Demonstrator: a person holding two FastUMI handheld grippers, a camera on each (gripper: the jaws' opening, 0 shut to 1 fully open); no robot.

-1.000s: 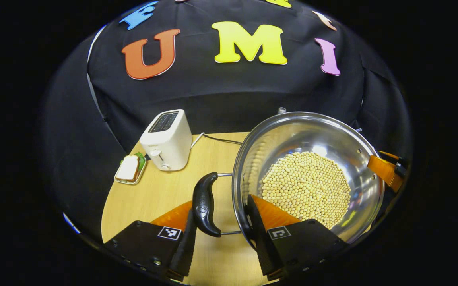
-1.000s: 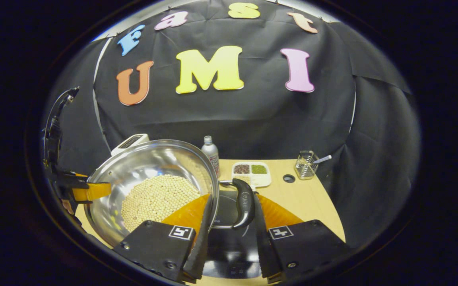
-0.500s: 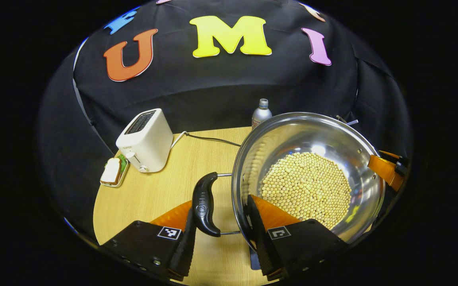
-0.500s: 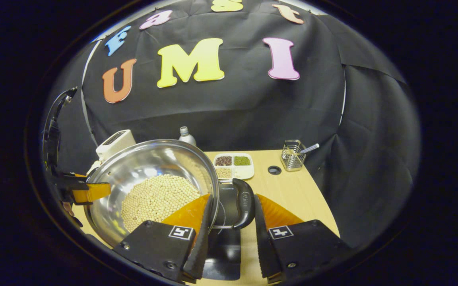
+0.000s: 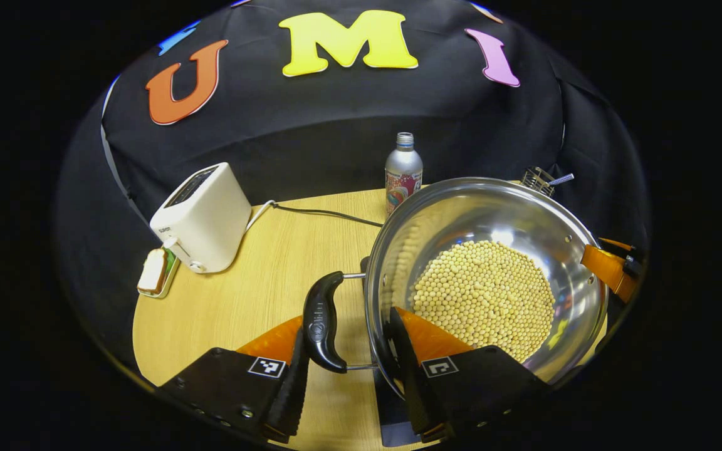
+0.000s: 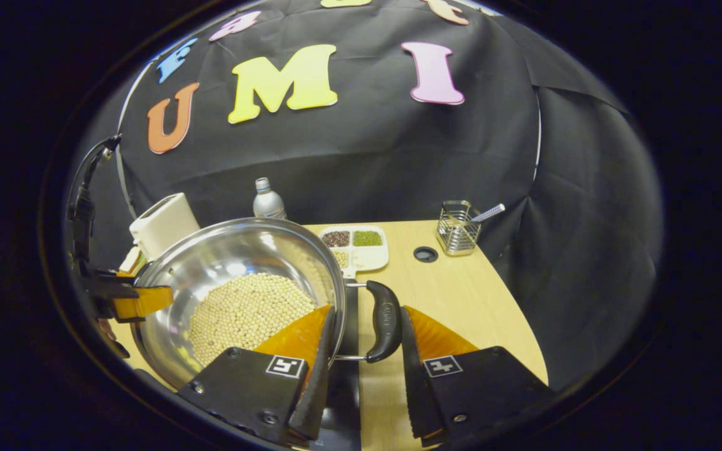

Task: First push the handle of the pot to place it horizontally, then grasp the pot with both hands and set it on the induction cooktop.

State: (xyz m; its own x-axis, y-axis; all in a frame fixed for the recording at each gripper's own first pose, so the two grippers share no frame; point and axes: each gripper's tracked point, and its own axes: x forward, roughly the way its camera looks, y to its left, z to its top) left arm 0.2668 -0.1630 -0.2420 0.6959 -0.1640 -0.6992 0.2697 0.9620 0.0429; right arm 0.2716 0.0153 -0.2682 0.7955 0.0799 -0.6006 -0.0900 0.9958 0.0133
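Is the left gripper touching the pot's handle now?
Touching. In the left gripper view, the left gripper has one finger pressed on the handle, the other inside the pot.

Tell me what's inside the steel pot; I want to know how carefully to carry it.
The pot holds a layer of small pale round beans covering the bottom, with the upper walls bare. Whatever lies beneath the beans is hidden, and each claw's inner finger covers part of them.

Silver pot (image 5: 524, 213) (black handles (image 5: 321, 321)), white toaster (image 5: 201, 217).

Right tool (image 6: 361, 363) straddling pot (image 6: 235, 288) handle (image 6: 385, 319), beans (image 6: 248, 313) inside.
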